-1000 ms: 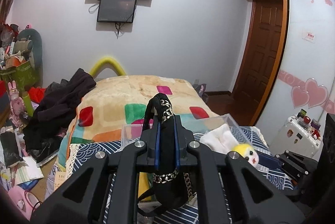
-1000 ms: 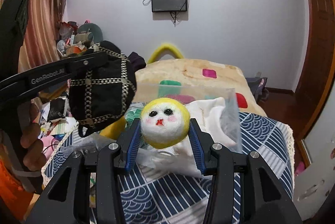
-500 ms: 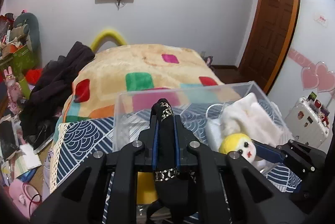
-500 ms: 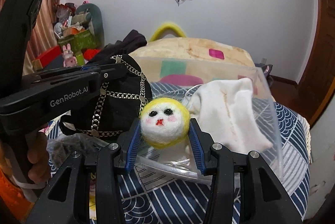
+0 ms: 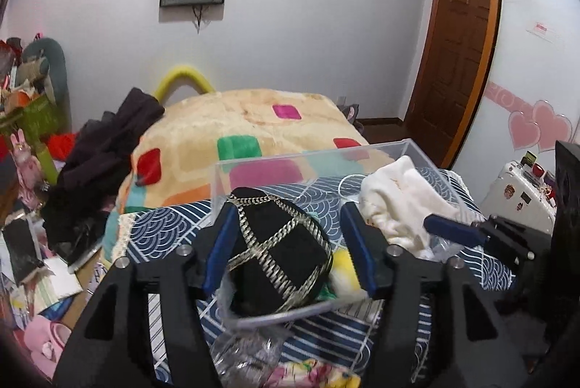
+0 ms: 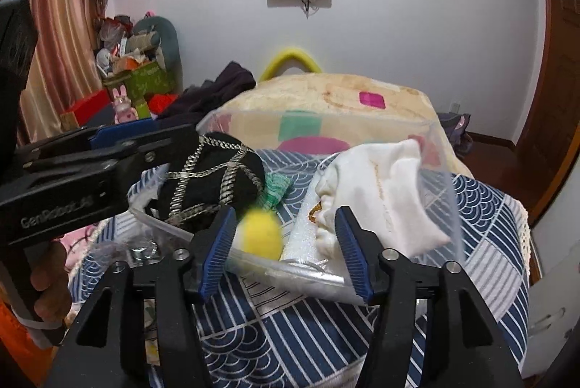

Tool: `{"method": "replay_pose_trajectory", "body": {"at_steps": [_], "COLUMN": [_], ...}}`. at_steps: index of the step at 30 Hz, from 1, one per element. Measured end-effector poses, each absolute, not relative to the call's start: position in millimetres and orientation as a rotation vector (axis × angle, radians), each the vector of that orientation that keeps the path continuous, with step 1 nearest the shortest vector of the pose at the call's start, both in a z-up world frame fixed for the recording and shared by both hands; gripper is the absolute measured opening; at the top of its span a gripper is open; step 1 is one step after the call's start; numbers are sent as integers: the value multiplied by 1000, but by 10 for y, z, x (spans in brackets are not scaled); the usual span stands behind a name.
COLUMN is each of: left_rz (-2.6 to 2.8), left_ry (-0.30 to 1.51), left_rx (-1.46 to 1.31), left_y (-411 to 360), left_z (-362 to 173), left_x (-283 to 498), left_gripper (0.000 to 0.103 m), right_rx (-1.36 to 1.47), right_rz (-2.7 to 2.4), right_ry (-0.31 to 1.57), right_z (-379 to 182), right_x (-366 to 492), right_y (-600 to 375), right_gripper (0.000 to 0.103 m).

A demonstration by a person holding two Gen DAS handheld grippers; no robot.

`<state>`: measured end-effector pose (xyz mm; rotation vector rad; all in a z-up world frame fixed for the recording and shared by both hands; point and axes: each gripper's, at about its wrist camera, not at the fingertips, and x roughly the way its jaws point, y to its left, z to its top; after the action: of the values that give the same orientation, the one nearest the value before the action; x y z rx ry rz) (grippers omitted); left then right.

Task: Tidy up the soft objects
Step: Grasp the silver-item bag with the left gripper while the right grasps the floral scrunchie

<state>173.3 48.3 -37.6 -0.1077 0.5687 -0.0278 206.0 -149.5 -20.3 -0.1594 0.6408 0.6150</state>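
- The left gripper (image 5: 286,248) has its two blue-padded fingers spread apart, and the black soft pouch with a silver chain net (image 5: 279,254) lies between them inside the clear plastic box (image 5: 315,154), at its left end. I cannot tell if a pad touches the pouch; it seems released.
- The right gripper (image 6: 284,252) is also spread apart. The small yellow felt ball doll (image 6: 261,234) is between its fingers, close to the left pad, blurred, at the near wall of the box; it seems to be dropping in.
- The white cloth drawstring bag (image 6: 384,199) fills the right end of the box, beyond the right gripper, with its long axis running from near-left to far-right.
- The box stands on the navy blanket with white wave pattern (image 6: 482,206).
- Both grippers point forward and a little down over the near rim, the left one beside the right one.
- In my judgement, the next move is to pull both grippers back and up, without catching the chain.
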Motion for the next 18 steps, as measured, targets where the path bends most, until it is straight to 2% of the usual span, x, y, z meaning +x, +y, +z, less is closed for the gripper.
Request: {"method": "replay_pose_trajectory", "body": {"at_steps": [10,18], "left_rz": [21,81], "left_ry": [585,669], "left_rx": [-104,-109], "left_y": [718,847], "left_z": [-460,-923], "left_x": [1258,940], "left_gripper": [74,74], "right_rx": [-146,-152], "right_rz": [663,724], "right_ry": [624,710], "right_z": [-188,-492], "right_x": [1782,1624], "right_y": [-1515,-1264], "right_gripper": [67,71]}}
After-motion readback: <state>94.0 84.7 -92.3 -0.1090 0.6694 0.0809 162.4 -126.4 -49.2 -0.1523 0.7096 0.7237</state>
